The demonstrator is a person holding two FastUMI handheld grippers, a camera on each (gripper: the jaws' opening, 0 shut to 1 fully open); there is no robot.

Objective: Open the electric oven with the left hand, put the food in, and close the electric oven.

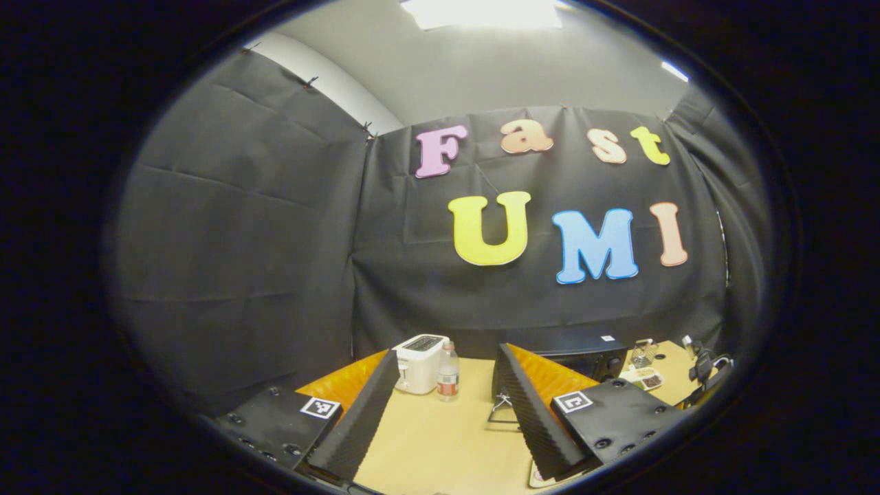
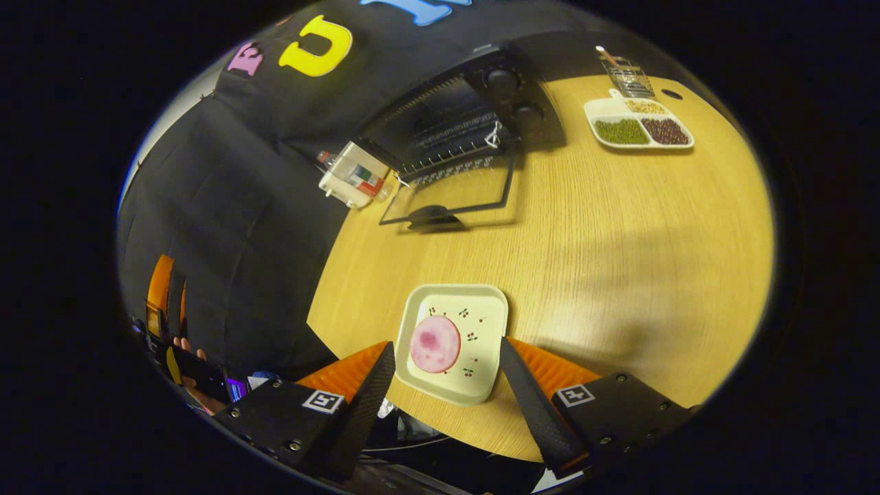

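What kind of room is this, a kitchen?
Probably a pretend kitchen set up in a booth: black cloth walls surround a wooden table with an open oven, a toaster and a plate of food.

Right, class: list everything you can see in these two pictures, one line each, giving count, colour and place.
table: one, light wood, under everything.
oven: one, black, back of table, door open and lying flat.
toaster: one, white, left of the oven.
bottle: one, clear, beside the toaster.
plate: one, cream, near table edge.
slice of meat: one, pink, on the plate.
divided dish: one, white, holding green, dark and pale beans, right of the oven.
wire basket: one, metal, behind the dish.
left gripper: one, open, raised above the table.
right gripper: one, open, astride the plate.
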